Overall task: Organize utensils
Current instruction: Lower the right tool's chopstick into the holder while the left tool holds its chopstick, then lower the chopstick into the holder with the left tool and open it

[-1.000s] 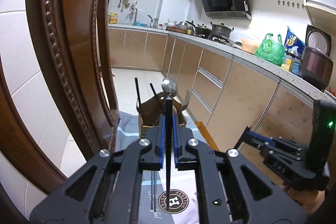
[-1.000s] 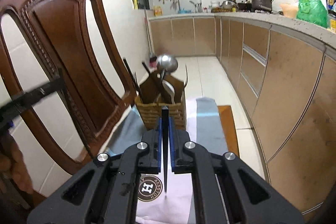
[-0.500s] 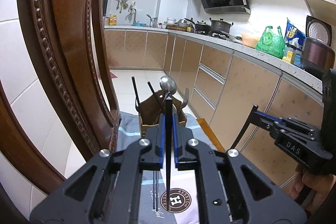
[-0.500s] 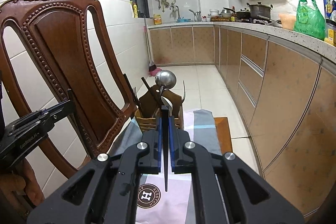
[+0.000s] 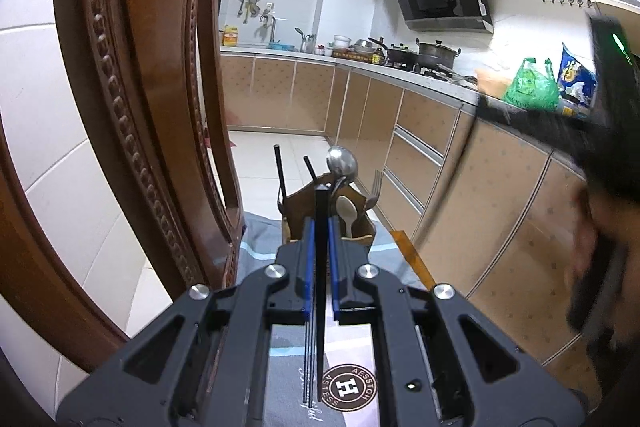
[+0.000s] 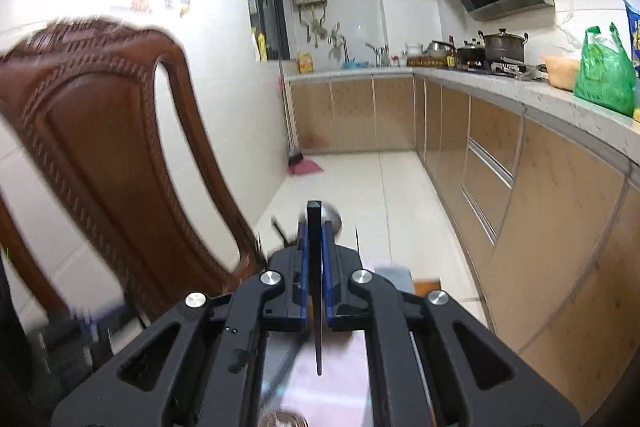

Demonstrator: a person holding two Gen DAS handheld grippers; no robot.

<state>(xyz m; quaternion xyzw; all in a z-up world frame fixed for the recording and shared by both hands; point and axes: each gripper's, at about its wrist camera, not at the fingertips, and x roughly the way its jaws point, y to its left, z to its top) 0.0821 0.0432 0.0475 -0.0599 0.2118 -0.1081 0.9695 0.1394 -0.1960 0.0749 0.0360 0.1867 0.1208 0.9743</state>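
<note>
A wooden utensil holder (image 5: 328, 215) stands at the far end of a cloth-covered table and holds black chopsticks (image 5: 279, 171), a steel ladle (image 5: 341, 163), a pale spoon (image 5: 347, 213) and a fork (image 5: 375, 187). A pair of thin chopsticks (image 5: 307, 359) lies on the cloth under my left gripper (image 5: 320, 227), which is shut and empty, just short of the holder. My right gripper (image 6: 315, 239) is shut and empty, raised; only the ladle (image 6: 334, 219) shows past its fingers. The right gripper's body shows as a blurred dark shape in the left wrist view (image 5: 600, 147).
A carved wooden chair back (image 5: 132, 87) rises close on the left and also shows in the right wrist view (image 6: 100, 147). A round logo coaster (image 5: 346, 387) lies on the striped cloth (image 5: 260, 239). The kitchen counter (image 6: 540, 95) with cabinets runs along the right.
My right gripper has swung up and back, blurring its view; the holder is now mostly hidden behind its fingers. My left gripper has hardly moved. Both stay shut.
</note>
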